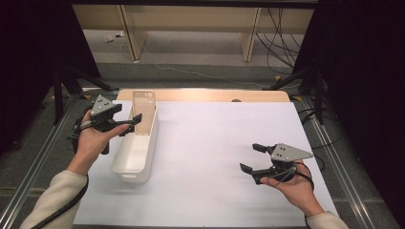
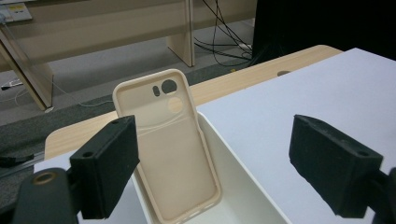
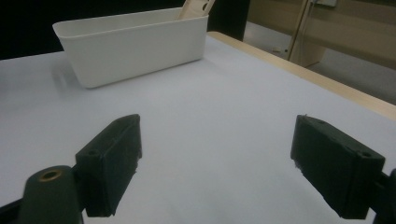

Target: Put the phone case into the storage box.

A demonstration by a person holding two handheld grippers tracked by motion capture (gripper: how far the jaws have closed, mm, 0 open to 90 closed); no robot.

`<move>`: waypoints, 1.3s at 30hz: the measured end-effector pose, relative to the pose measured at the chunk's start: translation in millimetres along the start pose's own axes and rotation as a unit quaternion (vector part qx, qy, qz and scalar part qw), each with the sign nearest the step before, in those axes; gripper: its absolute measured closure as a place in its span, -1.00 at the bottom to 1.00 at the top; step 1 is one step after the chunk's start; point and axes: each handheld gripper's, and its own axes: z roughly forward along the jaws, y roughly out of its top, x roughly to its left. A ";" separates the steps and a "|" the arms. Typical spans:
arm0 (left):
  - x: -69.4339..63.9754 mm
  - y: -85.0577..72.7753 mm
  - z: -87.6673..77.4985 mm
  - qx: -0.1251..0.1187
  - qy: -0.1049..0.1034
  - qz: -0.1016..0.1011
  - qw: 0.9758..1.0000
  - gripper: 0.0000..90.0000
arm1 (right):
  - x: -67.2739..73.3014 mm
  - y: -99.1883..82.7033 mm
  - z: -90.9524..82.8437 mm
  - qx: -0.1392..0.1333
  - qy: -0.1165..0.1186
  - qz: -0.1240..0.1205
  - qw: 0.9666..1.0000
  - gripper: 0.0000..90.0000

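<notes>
A long white plastic bin point(image 1: 136, 148), rectangular with rounded corners and smooth matte walls, is seen on the left part of the bench point(image 1: 215, 143), which is covered by a plain white sheet with a light wood edge exposed at the far side. A beige phone case point(image 2: 170, 144), thin and soft-looking with rounded corners and camera cut-outs near its top, is stood upright in the bin's far end, leaned against the wall, its hollow inner face turned toward the left hand-held gripper point(image 1: 128, 125). That gripper is held just beside the case with jaws spread wide; nothing is gripped. The right hand-held gripper point(image 1: 252, 158) is held low over bare sheet, well apart from the bin, jaws likewise wide and empty. Blocky black pads are fitted to both.
</notes>
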 end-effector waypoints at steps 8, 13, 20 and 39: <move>-4.0 -2.8 -2.0 0.001 -0.005 0.002 1.000 -0.66 | -0.2 -0.1 0.1 0.001 0.000 0.000 1.000 -0.61; -8.5 -3.5 -4.2 -0.002 -0.009 0.006 1.000 -0.66 | -0.2 -0.1 0.2 -0.001 0.000 0.000 1.000 -0.61; -12.3 -4.8 -7.2 -0.002 -0.012 0.011 1.000 -0.66 | -0.1 0.0 0.3 -0.001 0.001 0.001 1.000 -0.61; -32.6 -6.9 -16.1 -0.014 -0.030 0.027 0.999 -0.66 | -0.3 0.5 0.3 -0.002 0.000 -0.001 1.000 -0.61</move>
